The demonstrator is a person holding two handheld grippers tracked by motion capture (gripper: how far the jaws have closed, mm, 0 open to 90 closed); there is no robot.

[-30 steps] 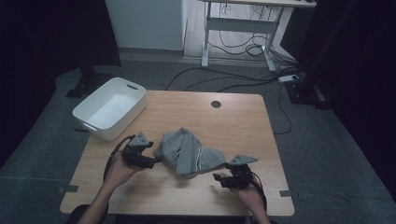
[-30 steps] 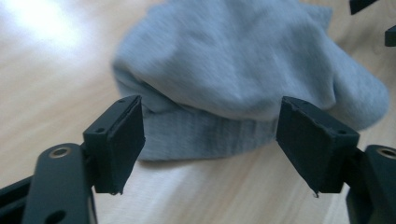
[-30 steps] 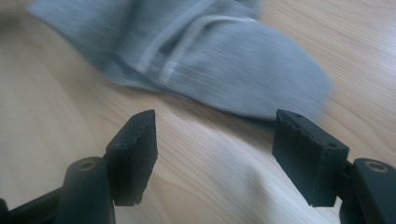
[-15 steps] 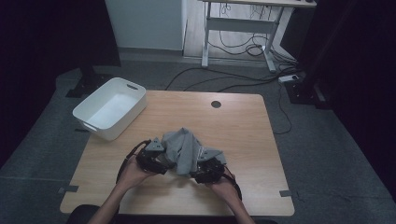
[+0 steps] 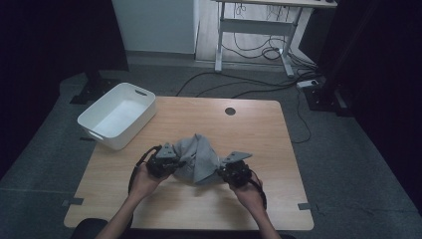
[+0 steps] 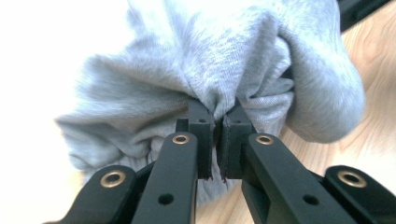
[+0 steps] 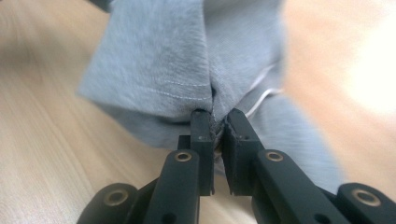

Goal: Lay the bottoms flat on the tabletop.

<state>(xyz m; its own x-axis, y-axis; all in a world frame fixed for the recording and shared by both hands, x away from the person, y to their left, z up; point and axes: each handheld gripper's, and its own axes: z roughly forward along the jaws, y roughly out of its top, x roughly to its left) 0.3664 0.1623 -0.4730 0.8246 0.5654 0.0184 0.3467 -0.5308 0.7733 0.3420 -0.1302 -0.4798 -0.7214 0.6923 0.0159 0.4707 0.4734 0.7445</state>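
A crumpled grey garment (image 5: 198,158) lies bunched near the middle of the wooden table (image 5: 259,134). My left gripper (image 5: 168,164) holds its left side. In the left gripper view my left gripper (image 6: 217,119) has just closed its jaws and pinches a fold of the grey garment (image 6: 210,60). My right gripper (image 5: 230,173) grips the right side. In the right gripper view my right gripper (image 7: 217,122) has also just closed, with a hemmed edge of the garment (image 7: 187,60) caught between its pads.
A white plastic bin (image 5: 117,114) stands at the table's far left corner. A round cable hole (image 5: 230,111) sits near the far edge. Beyond the table are a desk frame (image 5: 254,30) and cables (image 5: 278,84) on the grey floor.
Both hands came in against the garment, bunching it into a tighter heap, and both grippers went from open to shut on the cloth. The right hand then drew back to the right.
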